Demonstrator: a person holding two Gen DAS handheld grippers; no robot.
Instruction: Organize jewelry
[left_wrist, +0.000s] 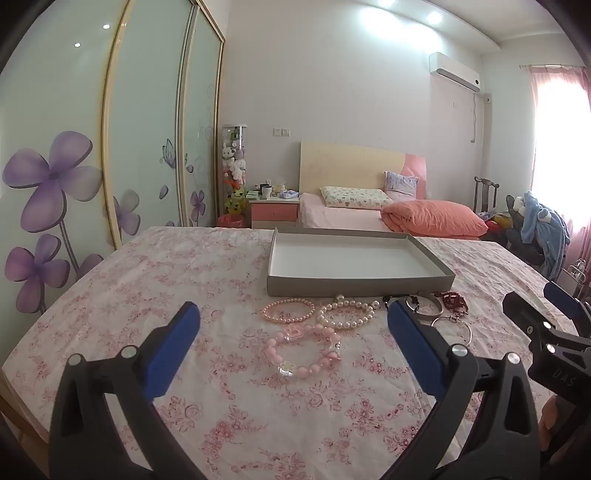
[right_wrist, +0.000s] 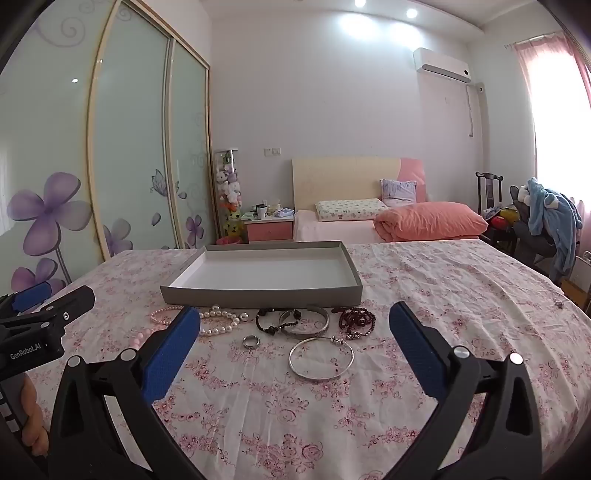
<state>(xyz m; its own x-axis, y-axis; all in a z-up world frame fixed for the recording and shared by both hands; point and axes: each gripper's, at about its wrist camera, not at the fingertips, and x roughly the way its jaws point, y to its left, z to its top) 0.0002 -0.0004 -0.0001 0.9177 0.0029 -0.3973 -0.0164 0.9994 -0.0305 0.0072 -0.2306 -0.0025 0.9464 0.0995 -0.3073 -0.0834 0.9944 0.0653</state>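
Observation:
An empty grey box with a white inside (left_wrist: 280, 286) (right_wrist: 258, 297) stands on the flowered tablecloth. In front of it lie a pink pearl bracelet (left_wrist: 289, 311), a white pearl bracelet (left_wrist: 347, 314) (right_wrist: 221, 323), a pink flower-bead bracelet (left_wrist: 301, 350), a black cord bracelet (right_wrist: 275, 320), a wide silver bangle (right_wrist: 308, 322), a dark red bead bracelet (right_wrist: 357, 318), a thin silver bangle (right_wrist: 320, 358) and a silver ring (right_wrist: 250, 341). My left gripper (left_wrist: 293, 343) is open above the pink flower-bead bracelet. My right gripper (right_wrist: 295, 343) is open above the thin bangle and ring.
The table (left_wrist: 110, 295) is covered with a pink flowered cloth. Behind it are a bed (left_wrist: 388, 210), a nightstand (left_wrist: 274, 212), a wardrobe with flower doors (left_wrist: 129, 147) and a chair with clothes (right_wrist: 543, 218). Each gripper shows at the edge of the other's view.

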